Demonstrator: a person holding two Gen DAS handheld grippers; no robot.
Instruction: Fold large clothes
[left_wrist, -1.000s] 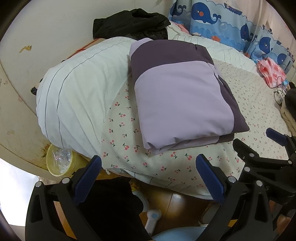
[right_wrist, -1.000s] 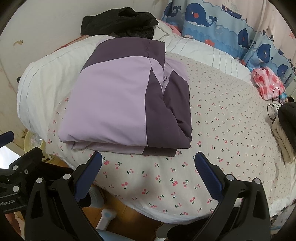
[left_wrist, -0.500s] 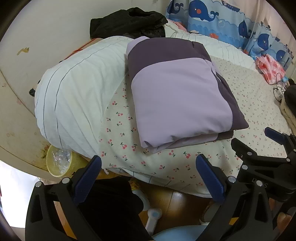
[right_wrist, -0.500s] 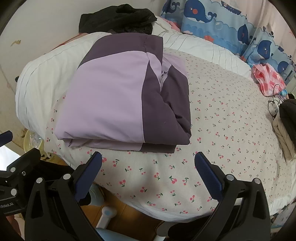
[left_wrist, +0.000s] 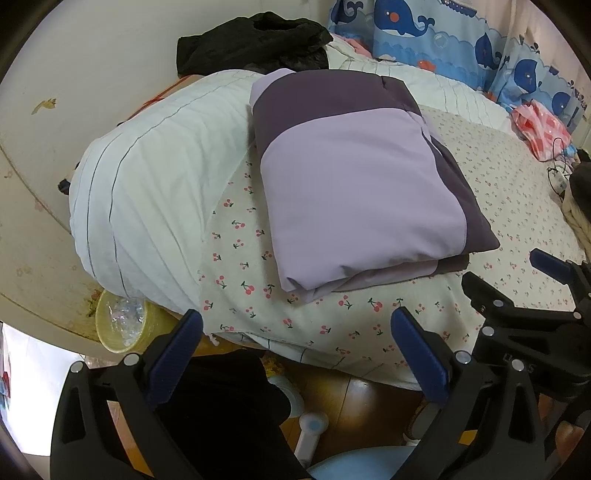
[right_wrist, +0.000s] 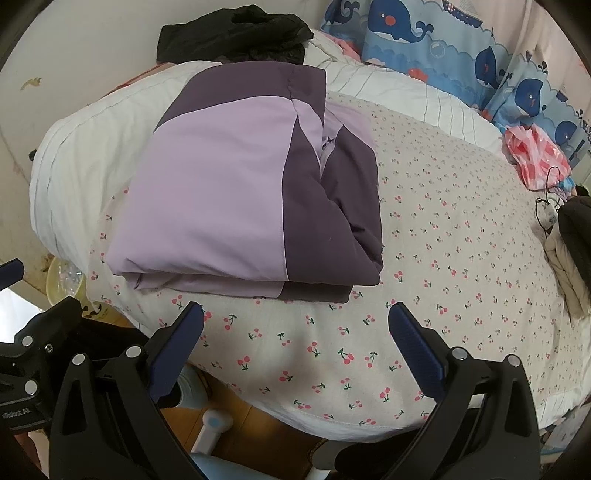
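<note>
A folded garment in light and dark purple (left_wrist: 354, 184) lies on the cherry-print bed sheet (left_wrist: 332, 325), near the bed's front edge; it also shows in the right wrist view (right_wrist: 236, 199). My left gripper (left_wrist: 295, 339) is open and empty, held off the bed edge below the garment. My right gripper (right_wrist: 295, 332) is open and empty, over the sheet just in front of the garment. The right gripper's body shows at the right of the left wrist view (left_wrist: 517, 317).
A white striped duvet (left_wrist: 147, 192) bulges left of the garment. Black clothes (left_wrist: 251, 40) lie at the back. Whale-print pillows (right_wrist: 443, 48) and a pink bag (right_wrist: 535, 155) are at the far right. A yellow bin (left_wrist: 118, 325) and wooden floor lie below the bed.
Both grippers have moved slightly toward the bed; the garment sits a little lower and closer in both views. The garment itself has not moved.
</note>
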